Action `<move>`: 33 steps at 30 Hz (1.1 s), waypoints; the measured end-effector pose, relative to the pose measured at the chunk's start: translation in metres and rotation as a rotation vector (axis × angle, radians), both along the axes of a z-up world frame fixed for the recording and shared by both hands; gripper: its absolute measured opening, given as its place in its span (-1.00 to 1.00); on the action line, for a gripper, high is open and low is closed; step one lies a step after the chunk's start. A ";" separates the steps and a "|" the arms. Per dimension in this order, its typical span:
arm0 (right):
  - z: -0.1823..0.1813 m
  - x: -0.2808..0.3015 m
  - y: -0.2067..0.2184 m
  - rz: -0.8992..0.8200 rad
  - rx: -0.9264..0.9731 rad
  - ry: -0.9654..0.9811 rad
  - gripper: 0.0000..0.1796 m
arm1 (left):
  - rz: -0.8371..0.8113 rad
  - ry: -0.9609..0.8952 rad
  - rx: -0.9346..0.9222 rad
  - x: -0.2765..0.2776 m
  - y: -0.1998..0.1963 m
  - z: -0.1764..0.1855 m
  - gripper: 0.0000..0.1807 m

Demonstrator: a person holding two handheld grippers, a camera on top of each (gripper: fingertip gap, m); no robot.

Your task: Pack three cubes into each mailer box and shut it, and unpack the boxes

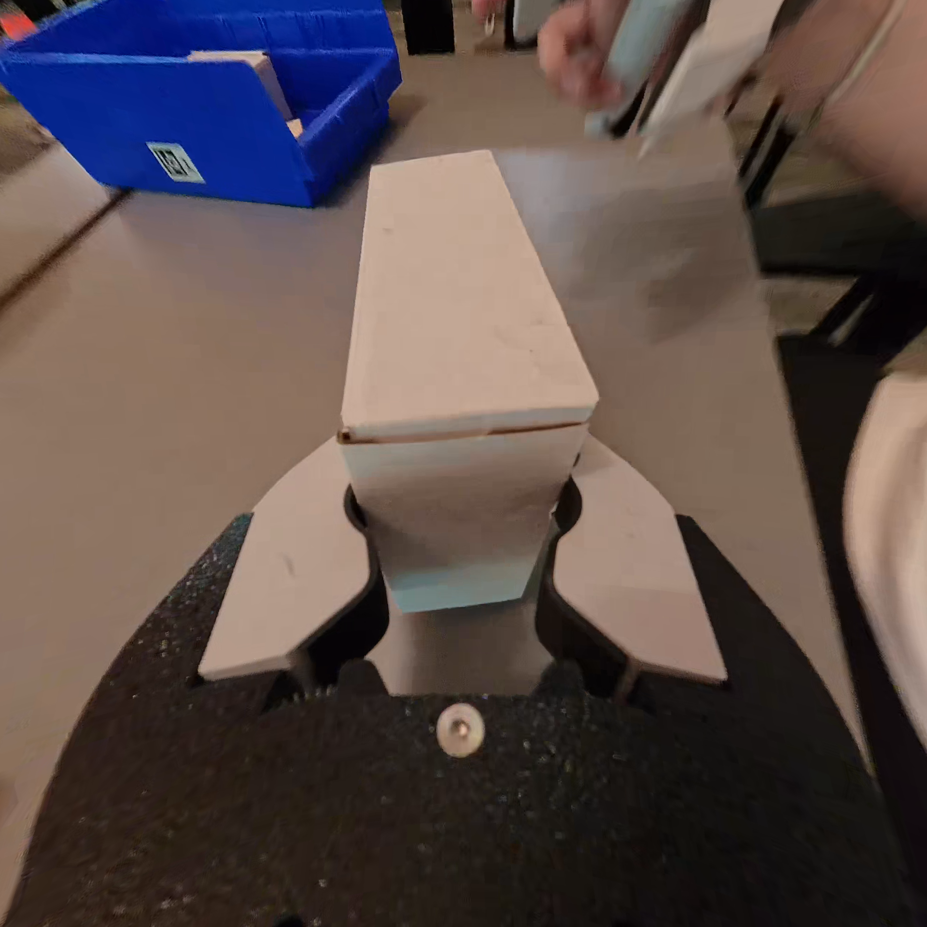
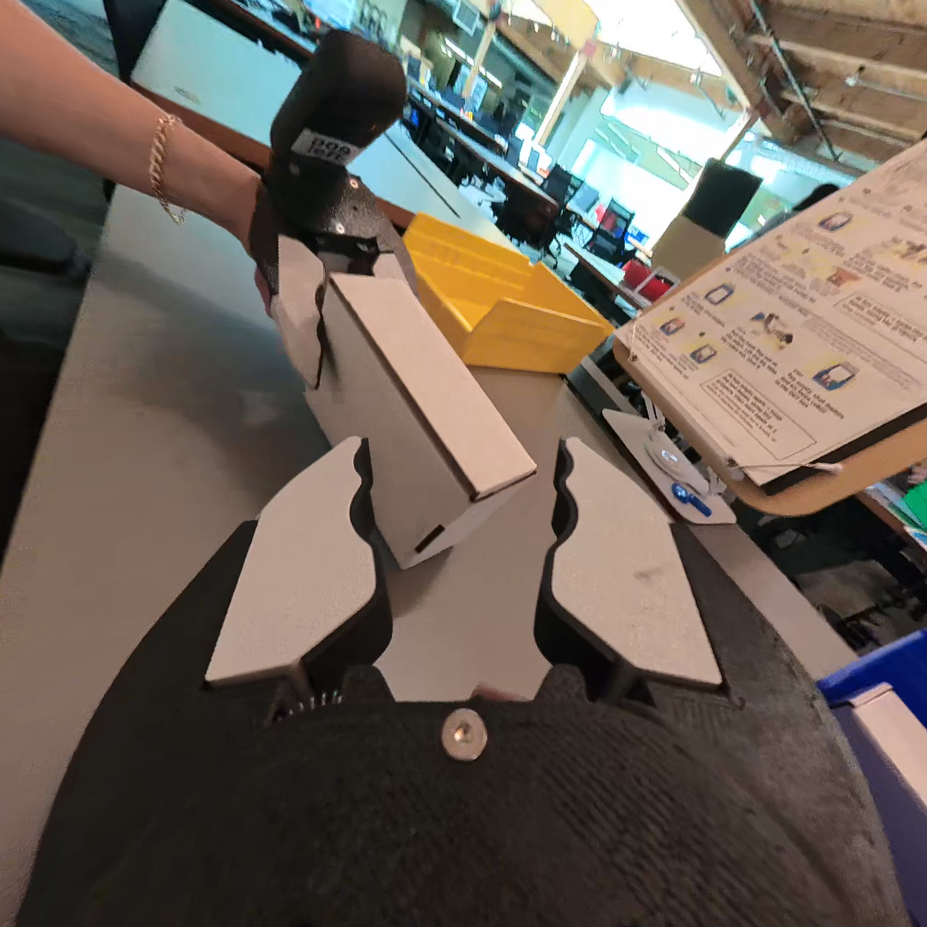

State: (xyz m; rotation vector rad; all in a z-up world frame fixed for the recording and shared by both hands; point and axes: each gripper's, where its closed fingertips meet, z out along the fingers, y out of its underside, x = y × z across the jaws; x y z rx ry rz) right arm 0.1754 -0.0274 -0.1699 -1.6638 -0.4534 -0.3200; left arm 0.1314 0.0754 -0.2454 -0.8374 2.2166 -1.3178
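Left wrist view: left gripper (image 1: 464, 526) clamped on the near end of a white mailer box (image 1: 466, 311), lid down, the box running away toward 12 o'clock over the grey table (image 1: 175, 326). Blue bin (image 1: 200, 110) at 11 o'clock, well apart from the box, with pale cardboard showing inside it. Right gripper (image 1: 647, 85) at 1 o'clock, blurred; its state cannot be told from here.

Right wrist view: right gripper (image 2: 464, 501) with jaws spread and nothing clasped; the near corner of the mailer box (image 2: 426, 401) lies between the fingertips, close to the left one, contact unclear. Box tilted, its far end held at 11 o'clock by the left gripper (image 2: 346, 296), a person's hand (image 2: 251, 210) behind it. Yellow bin (image 2: 501, 301) at 12 o'clock beyond the box. Instruction sheet on a board (image 2: 802, 326) at 2 o'clock. Blue bin (image 2: 883, 752) corner at 4 o'clock
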 end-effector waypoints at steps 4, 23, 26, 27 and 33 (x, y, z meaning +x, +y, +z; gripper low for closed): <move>-0.016 0.002 0.025 -0.020 -0.049 0.002 -0.21 | -0.030 0.108 -0.077 -0.011 0.007 -0.021 -0.20; -0.070 0.005 0.069 0.084 -0.201 0.270 -0.11 | 0.035 0.005 -0.051 -0.001 0.020 -0.017 -0.14; -0.069 0.004 0.063 0.072 -0.231 0.263 -0.14 | 0.121 -0.077 -0.027 -0.005 0.031 0.001 -0.11; -0.069 0.003 0.062 0.070 -0.231 0.254 -0.15 | 0.141 -0.115 -0.019 -0.007 0.033 0.012 -0.11; -0.070 0.003 0.064 0.066 -0.185 0.290 -0.13 | 0.208 -0.273 0.272 -0.008 0.013 0.068 -0.23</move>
